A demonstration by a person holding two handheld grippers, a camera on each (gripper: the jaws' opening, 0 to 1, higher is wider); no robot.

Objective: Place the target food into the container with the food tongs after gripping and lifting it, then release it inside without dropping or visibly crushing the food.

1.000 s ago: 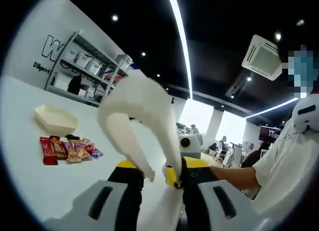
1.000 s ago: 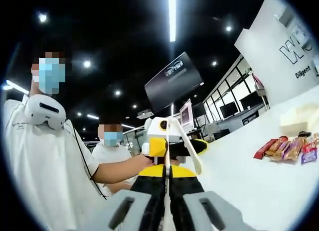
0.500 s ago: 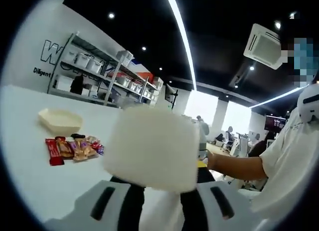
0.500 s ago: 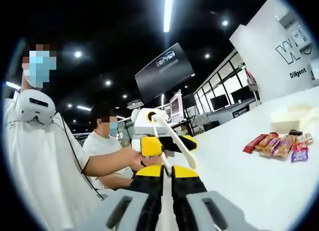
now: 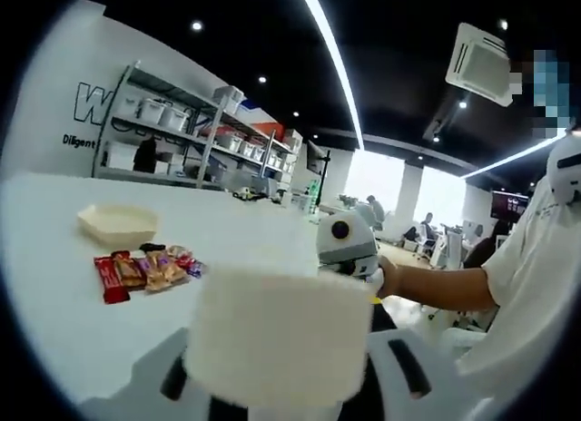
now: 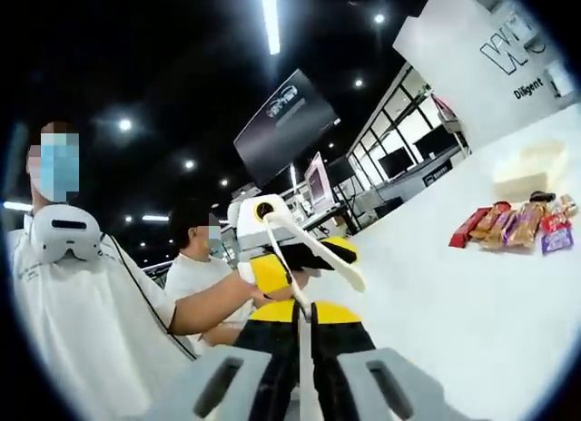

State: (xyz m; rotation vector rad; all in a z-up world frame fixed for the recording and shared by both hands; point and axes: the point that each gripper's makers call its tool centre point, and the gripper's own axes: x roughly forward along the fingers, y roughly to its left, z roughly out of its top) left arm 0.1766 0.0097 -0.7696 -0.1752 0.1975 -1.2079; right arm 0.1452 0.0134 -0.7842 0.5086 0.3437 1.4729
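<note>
White food tongs [image 5: 277, 335] stand across my left gripper [image 5: 281, 380], their broad face hiding its jaws. In the right gripper view the tongs [image 6: 329, 260] spread from the left gripper [image 6: 304, 258], and one arm runs down into my right gripper [image 6: 304, 310], whose jaws are shut on it. The right gripper [image 5: 349, 249] shows just beyond the tongs. Several wrapped snack bars [image 5: 145, 271] [image 6: 513, 226] lie on the white table [image 5: 54, 330]. A shallow beige container [image 5: 118, 223] [image 6: 529, 162] sits just behind them, apart from both grippers.
The person's forearm and white sleeve [image 5: 508, 285] reach in from the right. Another seated person [image 6: 195, 271] is behind. Metal shelving [image 5: 172, 122] stands against the far wall. The table [image 6: 472, 321] stretches bare between the grippers and the snacks.
The tongs have turned in the left gripper from an arch seen edge-on to a broad face toward its camera. Both views have shifted slightly; the snacks and container stay put.
</note>
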